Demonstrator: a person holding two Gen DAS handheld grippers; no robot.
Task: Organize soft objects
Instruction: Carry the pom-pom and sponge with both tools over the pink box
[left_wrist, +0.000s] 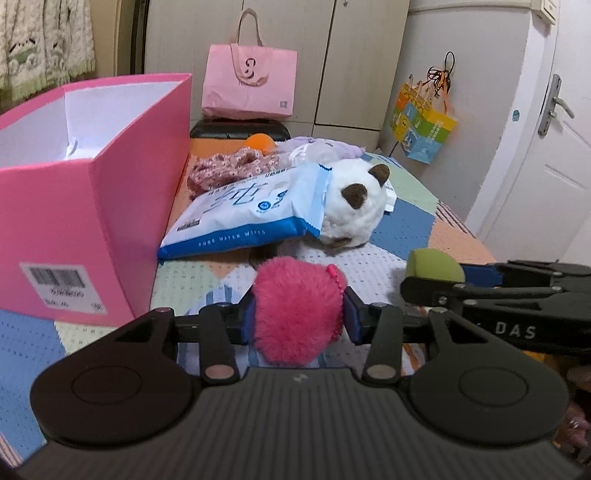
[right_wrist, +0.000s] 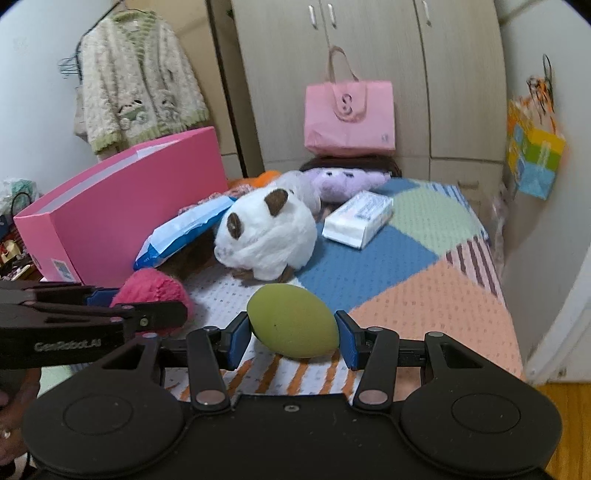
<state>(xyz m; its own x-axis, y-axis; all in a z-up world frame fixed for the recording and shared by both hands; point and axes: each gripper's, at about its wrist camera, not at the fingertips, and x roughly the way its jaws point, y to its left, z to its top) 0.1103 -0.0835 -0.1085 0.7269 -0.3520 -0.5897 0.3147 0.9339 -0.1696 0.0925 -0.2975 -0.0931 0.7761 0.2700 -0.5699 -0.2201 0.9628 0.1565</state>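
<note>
My left gripper (left_wrist: 298, 314) is shut on a fluffy pink pompom (left_wrist: 297, 308), held just above the patchwork blanket; the pompom also shows in the right wrist view (right_wrist: 155, 291). My right gripper (right_wrist: 293, 332) is shut on a green egg-shaped sponge (right_wrist: 293, 321), seen at the right of the left wrist view (left_wrist: 434, 264). The two grippers are side by side. An open pink box (left_wrist: 92, 206) stands to the left, also in the right wrist view (right_wrist: 122, 206). A white plush with brown ears (left_wrist: 354, 206) lies ahead, partly under a blue-white wipes pack (left_wrist: 247, 214).
A floral cloth (left_wrist: 229, 170), an orange ball (left_wrist: 260, 142) and a purple plush (right_wrist: 347, 181) lie at the far end. A white tissue pack (right_wrist: 358, 218) lies right of the white plush. A pink paper bag (right_wrist: 349, 118) stands on a dark stool by the wardrobe.
</note>
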